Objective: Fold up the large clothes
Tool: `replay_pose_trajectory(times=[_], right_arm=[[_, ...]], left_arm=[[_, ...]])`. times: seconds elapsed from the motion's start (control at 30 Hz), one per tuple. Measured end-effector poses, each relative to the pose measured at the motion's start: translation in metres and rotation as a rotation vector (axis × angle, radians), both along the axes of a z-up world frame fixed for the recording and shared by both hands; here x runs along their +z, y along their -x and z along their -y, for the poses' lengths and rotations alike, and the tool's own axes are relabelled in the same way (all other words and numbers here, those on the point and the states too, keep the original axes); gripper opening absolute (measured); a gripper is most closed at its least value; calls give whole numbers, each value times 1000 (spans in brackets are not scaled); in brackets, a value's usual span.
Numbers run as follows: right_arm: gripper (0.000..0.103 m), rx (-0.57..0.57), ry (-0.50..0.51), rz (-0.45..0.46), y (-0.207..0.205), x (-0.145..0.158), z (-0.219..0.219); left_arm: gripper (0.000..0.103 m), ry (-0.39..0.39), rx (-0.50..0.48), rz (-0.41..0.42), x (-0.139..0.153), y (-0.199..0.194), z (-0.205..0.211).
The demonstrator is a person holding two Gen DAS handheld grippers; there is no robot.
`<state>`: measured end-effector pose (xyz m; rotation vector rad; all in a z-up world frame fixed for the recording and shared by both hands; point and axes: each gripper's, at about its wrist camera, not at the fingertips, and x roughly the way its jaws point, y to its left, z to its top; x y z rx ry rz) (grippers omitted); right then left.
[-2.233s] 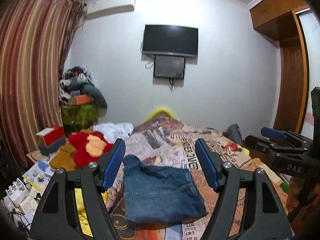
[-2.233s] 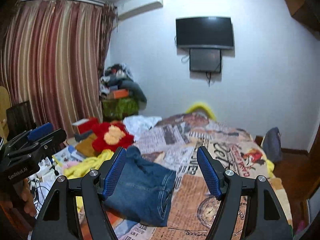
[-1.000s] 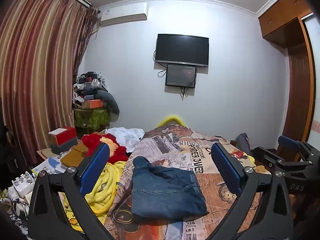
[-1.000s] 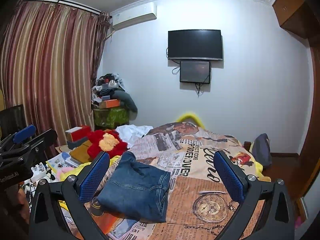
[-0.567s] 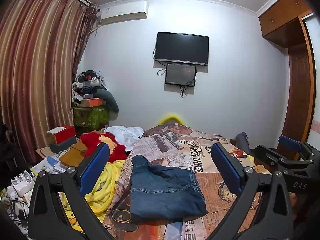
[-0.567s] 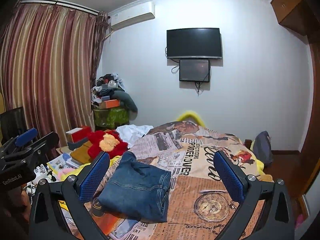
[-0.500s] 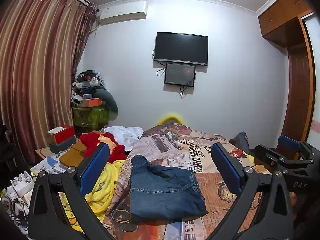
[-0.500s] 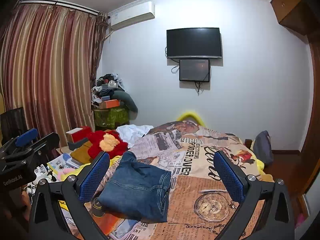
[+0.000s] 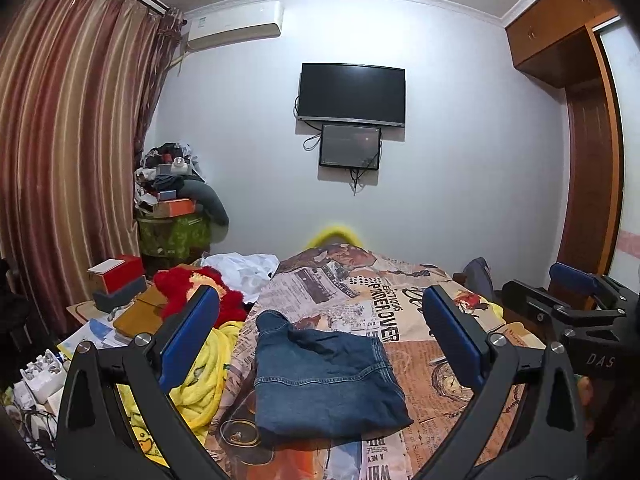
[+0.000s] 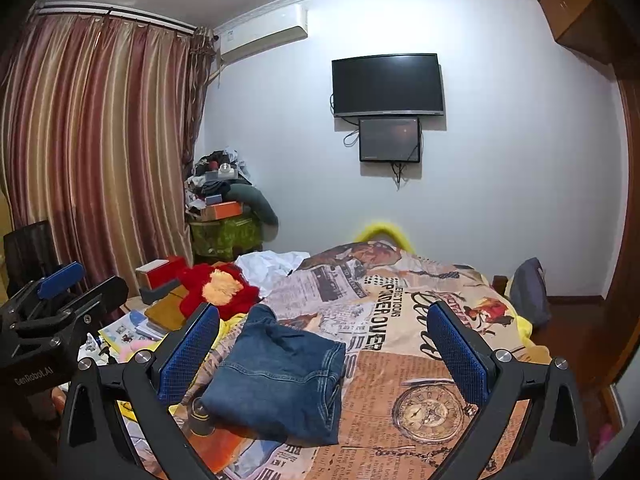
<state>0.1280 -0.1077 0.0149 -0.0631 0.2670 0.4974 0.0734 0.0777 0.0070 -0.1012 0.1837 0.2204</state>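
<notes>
Folded blue jeans (image 9: 324, 380) lie on the newspaper-print bedspread (image 9: 360, 292), near its front left. They also show in the right wrist view (image 10: 280, 376). My left gripper (image 9: 320, 340) is open and empty, held back from and above the jeans. My right gripper (image 10: 324, 344) is open and empty too, also held back from the bed. Each gripper shows at the edge of the other's view: the right one (image 9: 568, 304) and the left one (image 10: 60, 296).
A yellow blanket (image 9: 200, 380) and a red plush toy (image 9: 188, 284) lie left of the bed. Books and boxes (image 9: 120, 280) clutter the left floor. A cluttered stand (image 9: 172, 232) is by the curtain. A wardrobe (image 9: 588, 160) stands at the right.
Both grippers opened wide and pulled back and up from the jeans. In the last half second almost nothing moved.
</notes>
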Motion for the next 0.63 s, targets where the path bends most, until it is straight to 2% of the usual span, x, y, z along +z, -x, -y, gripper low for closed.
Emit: replay_pose_trajectory(times=[0.63], right_arm=[[103,-8,-20,-16,4,0,-10]], left_arm=[[102,18,0,-10,3,-2,5]])
